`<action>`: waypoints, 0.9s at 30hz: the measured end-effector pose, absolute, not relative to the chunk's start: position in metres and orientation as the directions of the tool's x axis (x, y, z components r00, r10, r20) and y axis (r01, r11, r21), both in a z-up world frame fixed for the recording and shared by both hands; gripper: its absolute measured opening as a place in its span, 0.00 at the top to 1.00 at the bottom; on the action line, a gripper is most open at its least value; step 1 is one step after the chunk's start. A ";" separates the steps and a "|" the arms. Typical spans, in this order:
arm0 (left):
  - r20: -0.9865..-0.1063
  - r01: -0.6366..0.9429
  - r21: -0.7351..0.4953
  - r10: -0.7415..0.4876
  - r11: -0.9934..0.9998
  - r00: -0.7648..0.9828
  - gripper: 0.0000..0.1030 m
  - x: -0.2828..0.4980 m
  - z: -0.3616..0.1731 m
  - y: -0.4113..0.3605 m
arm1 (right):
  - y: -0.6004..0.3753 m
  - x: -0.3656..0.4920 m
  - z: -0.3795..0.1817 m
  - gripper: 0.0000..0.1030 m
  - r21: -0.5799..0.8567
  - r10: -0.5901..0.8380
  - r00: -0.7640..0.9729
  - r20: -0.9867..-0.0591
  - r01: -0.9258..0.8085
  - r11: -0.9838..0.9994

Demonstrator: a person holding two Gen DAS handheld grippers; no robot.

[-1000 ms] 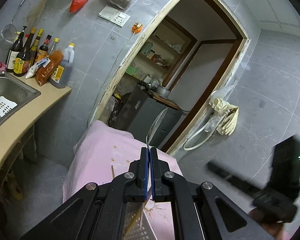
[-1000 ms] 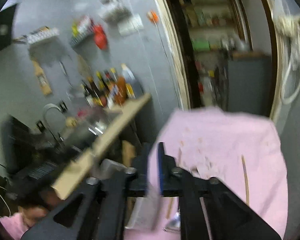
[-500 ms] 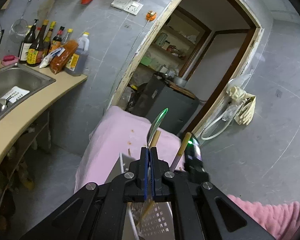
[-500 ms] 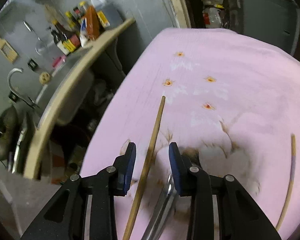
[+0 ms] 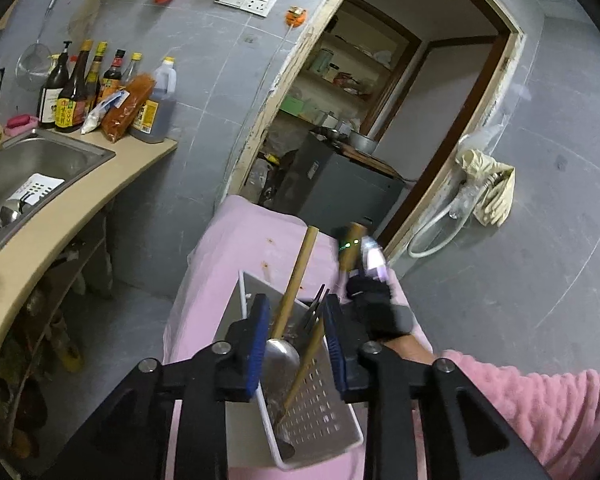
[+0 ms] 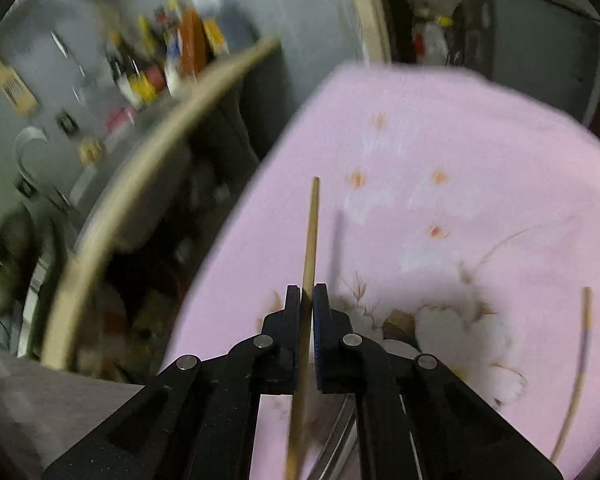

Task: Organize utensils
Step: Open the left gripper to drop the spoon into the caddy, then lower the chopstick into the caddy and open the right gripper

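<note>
On the pink table (image 6: 480, 152), my left gripper (image 5: 294, 340) hangs over the white basket (image 5: 320, 412) near its front edge, jaws opening around the spoon (image 5: 282, 354) it dropped in, while my right gripper (image 6: 307, 300), tipped down, pinches one chopstick (image 6: 310, 232) pointing straight away from it.

Cloth (image 6: 480, 152): soft pink fabric, matt, printed with flowers.
Chopstick (image 6: 311, 236): pale wood, smooth, matt — a second one (image 6: 578, 376) is seen alike.
Basket (image 5: 320, 412): white plastic, perforated, slightly glossy.
Spoon (image 5: 282, 354): polished metal bowl, shiny — handle of light wood.
Fork (image 5: 314, 310): dark metal tines.
Sink (image 5: 32, 160): brushed steel, dull sheen.
Counter (image 5: 60, 216): beige, smooth.
Wall (image 5: 204, 80): grey tile, smooth, matt.
Pads (image 5: 258, 336): blue, rubbery look.
Sleeve (image 5: 540, 404): pink fleece, nubbly.
</note>
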State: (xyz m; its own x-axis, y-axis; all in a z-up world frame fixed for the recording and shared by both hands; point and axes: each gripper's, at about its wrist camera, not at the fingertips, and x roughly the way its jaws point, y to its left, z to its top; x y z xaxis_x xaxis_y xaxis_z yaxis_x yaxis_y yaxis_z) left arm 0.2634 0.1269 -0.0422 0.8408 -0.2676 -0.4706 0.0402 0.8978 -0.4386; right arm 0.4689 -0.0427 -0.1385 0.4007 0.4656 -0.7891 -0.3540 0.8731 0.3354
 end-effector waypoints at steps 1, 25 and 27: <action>-0.466 0.046 -0.440 -0.271 0.897 0.842 0.72 0.261 -0.041 0.127 | -0.052 0.461 -0.124 0.95 0.354 0.482 0.436 -0.760 -0.344 0.870; -0.441 -0.131 -0.292 -0.012 0.947 0.897 0.17 0.197 -0.007 0.163 | -0.030 0.301 0.032 0.95 0.175 0.561 0.739 -0.373 -0.538 0.825; -0.447 -0.151 -0.297 0.002 0.943 0.894 0.16 0.194 -0.009 0.168 | -0.023 0.298 0.019 0.95 0.148 0.549 0.727 -0.413 -0.541 0.828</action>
